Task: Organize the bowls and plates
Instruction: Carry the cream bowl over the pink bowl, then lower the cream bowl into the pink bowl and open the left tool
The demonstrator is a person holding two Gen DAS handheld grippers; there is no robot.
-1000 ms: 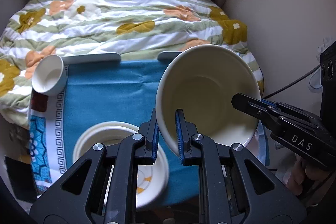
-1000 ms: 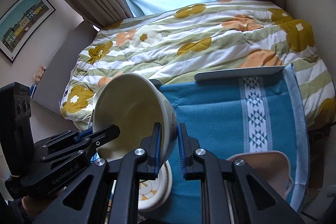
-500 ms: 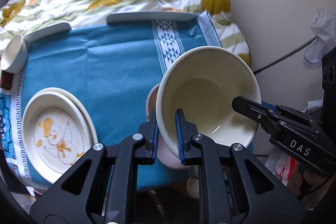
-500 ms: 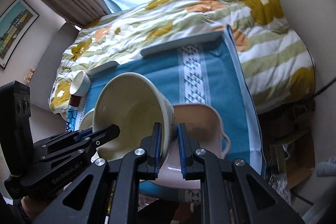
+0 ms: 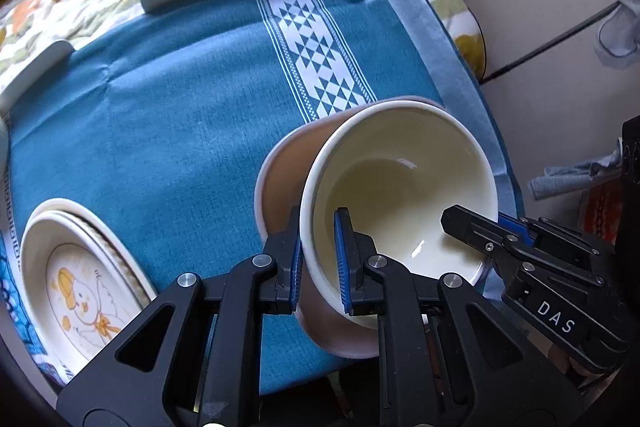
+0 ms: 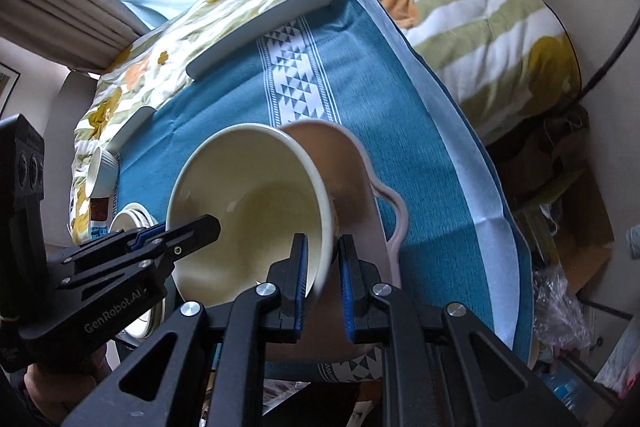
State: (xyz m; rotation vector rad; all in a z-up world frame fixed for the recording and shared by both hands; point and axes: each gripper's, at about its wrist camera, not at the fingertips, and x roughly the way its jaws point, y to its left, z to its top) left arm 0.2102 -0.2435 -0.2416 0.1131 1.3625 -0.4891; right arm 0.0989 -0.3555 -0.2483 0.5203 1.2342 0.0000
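Both claws are clamped on the same cream bowl (image 5: 400, 195), one on each side of its rim. The left gripper (image 5: 318, 259) pinches the near rim, and the right gripper (image 6: 323, 279) pinches the opposite edge. The bowl is tilted, mouth toward the cameras, hanging over the pink dish (image 6: 352, 187) near the right edge of the blue cloth (image 5: 180, 99).

The job here looks like nesting the bowl into that pink dish. To do it well, level the bowl first, since a tilted base would catch the dish wall. Both hands need to sink together, because uneven lowering twists the rim between the pads. Centre it, set it down, then let go with both claws and not one ahead of the other.

Over at the near left corner sits the plate stack (image 5: 80, 287), with a cartoon print on top. A small white cup (image 6: 102, 171) rests by the far left edge.

Now the unknowns. Whether the bowl's underside already touches the pink dish is hidden by the bowl itself. The dish's near side is behind the grippers, and only one handle (image 6: 394, 219) shows. How many plates are stacked, I can't tell.
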